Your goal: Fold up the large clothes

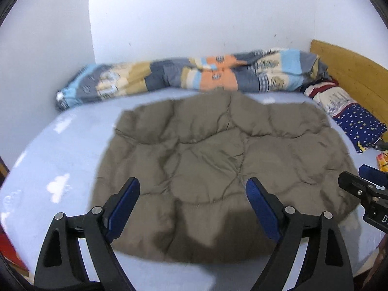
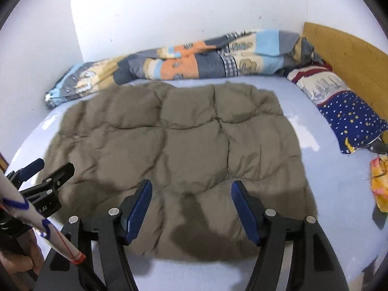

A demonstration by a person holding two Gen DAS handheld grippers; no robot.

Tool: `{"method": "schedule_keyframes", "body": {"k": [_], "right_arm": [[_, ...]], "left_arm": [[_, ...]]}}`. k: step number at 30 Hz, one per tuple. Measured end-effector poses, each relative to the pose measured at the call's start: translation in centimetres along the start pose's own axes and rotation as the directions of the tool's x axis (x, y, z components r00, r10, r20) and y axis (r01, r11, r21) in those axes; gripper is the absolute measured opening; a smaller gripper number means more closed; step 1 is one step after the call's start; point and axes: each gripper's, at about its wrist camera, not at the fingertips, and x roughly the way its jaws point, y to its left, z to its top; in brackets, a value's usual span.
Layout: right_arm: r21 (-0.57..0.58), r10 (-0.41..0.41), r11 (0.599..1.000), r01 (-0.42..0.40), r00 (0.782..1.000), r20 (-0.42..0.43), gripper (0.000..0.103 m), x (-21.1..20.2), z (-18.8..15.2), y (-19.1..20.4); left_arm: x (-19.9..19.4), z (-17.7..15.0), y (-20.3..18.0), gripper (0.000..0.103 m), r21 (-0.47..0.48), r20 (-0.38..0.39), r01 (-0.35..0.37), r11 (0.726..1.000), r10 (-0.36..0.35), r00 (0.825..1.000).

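The left hand-held gripper (image 1: 192, 186) hangs above the near edge of the padded brown jacket (image 1: 218, 165), its jaws wide apart with nothing between them. The jacket lies folded flat in the middle of the bed (image 1: 60, 150), a rolled patterned quilt (image 1: 184, 75) behind it. The right hand-held gripper (image 2: 191, 189) hovers likewise, jaws apart and empty, and a starry pillow (image 2: 354, 121) lies at the right.

- I've got a rolled patchwork quilt (image 1: 189, 77) along the white wall (image 1: 194, 24)
- starry blue pillow (image 2: 354, 121) next to the wooden headboard (image 2: 344, 55)
- light blue sheet (image 1: 60, 150) all over the bed
- something yellow-orange (image 2: 379, 181) at the right edge, can't tell what
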Motion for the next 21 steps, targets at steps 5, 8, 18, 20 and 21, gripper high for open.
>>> {"method": "schedule_keyframes", "body": {"k": [5, 8, 18, 20, 21], "right_arm": [[-0.009, 0.037, 0.999, -0.036, 0.998, 0.06, 0.078, -6.5, -1.3, 1.2], [-0.012, 0.057, 0.998, -0.056, 0.994, 0.094, 0.08, -10.1, -1.6, 1.6], [-0.029, 0.068, 0.998, -0.063, 0.963, 0.259, 0.096, -25.6, -3.3, 3.8], [-0.047, 0.054, 0.998, -0.042, 0.958, 0.281, 0.101, -27.9, -4.5, 4.7], [-0.052, 0.047, 0.998, -0.033, 0.957, 0.285, 0.102, -28.5, -5.0, 5.0]], "left_arm": [[-6.9, -0.1, 0.4, 0.089, 0.005, 0.085, 0.002, 1.0, -0.002, 0.996], [-11.6, 0.0, 0.6, 0.089, 0.0, 0.141, -0.003, 1.0, 0.003, 0.99], [-25.2, -0.7, 1.3, 0.096, -0.055, 0.233, -0.046, 0.997, 0.058, 0.971], [-26.4, -1.0, 1.5, 0.097, -0.064, 0.209, -0.056, 0.996, 0.068, 0.975], [-26.6, -1.1, 1.5, 0.097, -0.064, 0.197, -0.064, 0.996, 0.076, 0.978]]}}
